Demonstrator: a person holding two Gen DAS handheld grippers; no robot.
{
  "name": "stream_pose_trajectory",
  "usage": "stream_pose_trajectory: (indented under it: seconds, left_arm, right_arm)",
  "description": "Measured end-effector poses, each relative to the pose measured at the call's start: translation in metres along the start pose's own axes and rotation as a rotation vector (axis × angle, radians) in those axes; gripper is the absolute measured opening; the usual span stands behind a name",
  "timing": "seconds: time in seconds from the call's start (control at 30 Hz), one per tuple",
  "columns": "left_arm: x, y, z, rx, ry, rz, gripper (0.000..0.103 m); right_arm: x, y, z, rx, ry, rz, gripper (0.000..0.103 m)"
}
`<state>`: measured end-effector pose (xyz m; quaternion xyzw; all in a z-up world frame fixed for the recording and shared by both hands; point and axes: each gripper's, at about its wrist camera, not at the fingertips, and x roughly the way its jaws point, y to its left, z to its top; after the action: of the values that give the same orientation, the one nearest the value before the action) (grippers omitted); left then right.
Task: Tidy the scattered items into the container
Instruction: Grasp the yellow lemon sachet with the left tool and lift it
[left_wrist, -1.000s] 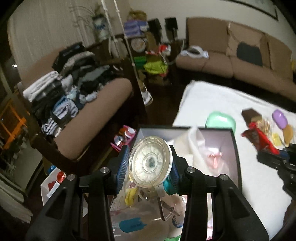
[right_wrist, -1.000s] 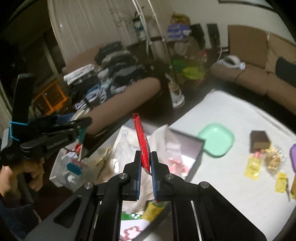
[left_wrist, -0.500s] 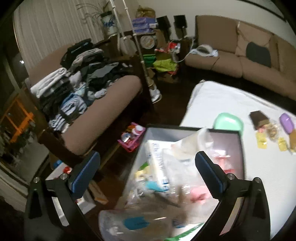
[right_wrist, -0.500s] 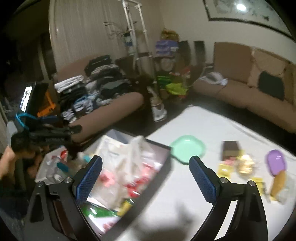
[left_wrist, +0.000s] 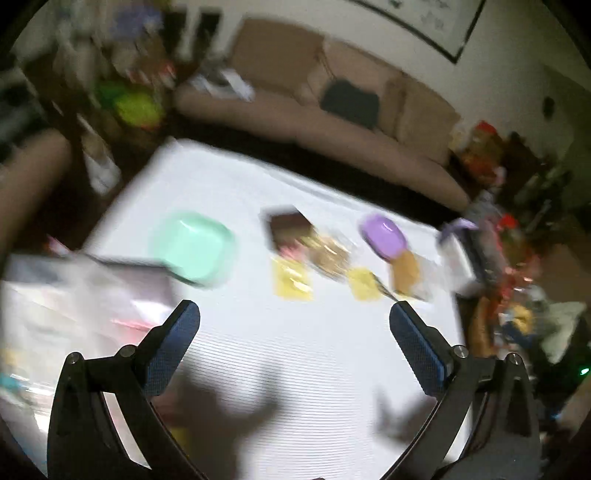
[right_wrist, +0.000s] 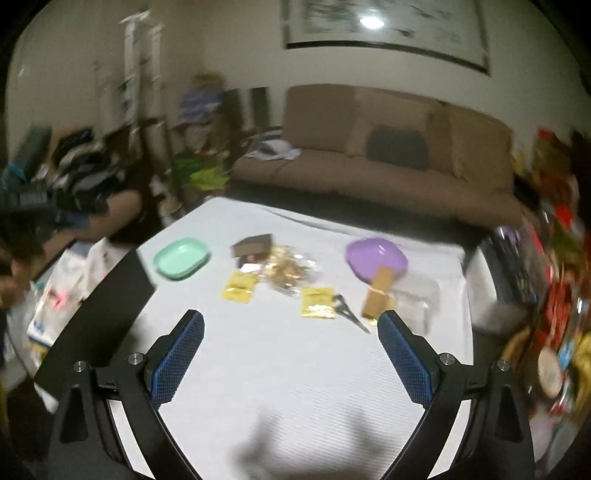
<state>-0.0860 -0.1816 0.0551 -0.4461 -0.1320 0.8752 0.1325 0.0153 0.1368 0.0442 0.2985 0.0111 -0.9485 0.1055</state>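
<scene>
Two dishes (right_wrist: 181, 257) (right_wrist: 375, 257), two yellow packets (right_wrist: 240, 287) (right_wrist: 317, 302)

White-covered table (right_wrist: 288, 362) with scattered items

A green dish (right_wrist: 181, 257), purple dish (right_wrist: 375, 256), yellow packets (right_wrist: 240, 286), scissors (right_wrist: 349, 312) (thin, dark) and a brown block (right_wrist: 253, 246) lie on it.

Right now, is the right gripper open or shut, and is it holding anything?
Open and empty. The right gripper has just been opening; its blue pads stand far apart, with only bare white table cover between them.
</scene>
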Motion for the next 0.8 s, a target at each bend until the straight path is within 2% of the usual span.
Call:
stream_pose_trajectory:
  seconds: [0.07,0.13,0.17,0.27,0.43,0.53,0.57,0.6,0.73,0.77,0.8]
  left_arm:
    - [0.040,-0.017,-0.007,0.024,0.062,0.067,0.103]
    - [0.081,-0.037,-0.016,0.118,0.094,0.182,0.103]
    - [0.094,-0.043,-0.017,0.144,0.102,0.209,0.103]
    - [0.155,-0.052,-0.023,0.180,0.165,0.329,0.103]
    - [0.221,-0.035,-0.003,0.093,0.124,0.373,0.103]
    - [0.256,-0.024,0.011,0.045,0.148,0.403,0.101]
    - [0.265,-0.022,0.014,0.046,0.164,0.414,0.097]
    - [0.272,-0.022,0.015,0.051,0.176,0.420,0.088]
    - [0.285,-0.020,0.011,0.052,0.179,0.367,0.074]
    - [0.284,-0.022,0.008,0.069,0.160,0.376,0.071]
    - [0.283,-0.023,0.008,0.080,0.148,0.368,0.062]
  right_arm:
    - [0.011,-0.019,-0.011,0.049,0.017,-0.010,0.098]
    - [0.029,-0.035,-0.021,0.082,0.057,-0.042,0.098]
    - [0.037,-0.042,-0.025,0.090,0.077,-0.053,0.098]
    - [0.059,-0.055,-0.030,0.092,0.112,-0.068,0.098]
    - [0.071,-0.068,-0.026,0.102,0.104,-0.055,0.098]
    - [0.072,-0.082,-0.027,0.117,0.099,-0.048,0.098]
    - [0.073,-0.086,-0.029,0.119,0.107,-0.046,0.098]
    - [0.075,-0.088,-0.030,0.112,0.114,-0.048,0.098]
    - [0.084,-0.098,-0.035,-0.001,0.076,-0.090,0.098]
    - [0.089,-0.102,-0.037,-0.014,0.071,-0.079,0.098]
    - [0.096,-0.108,-0.039,-0.009,0.078,-0.044,0.098]
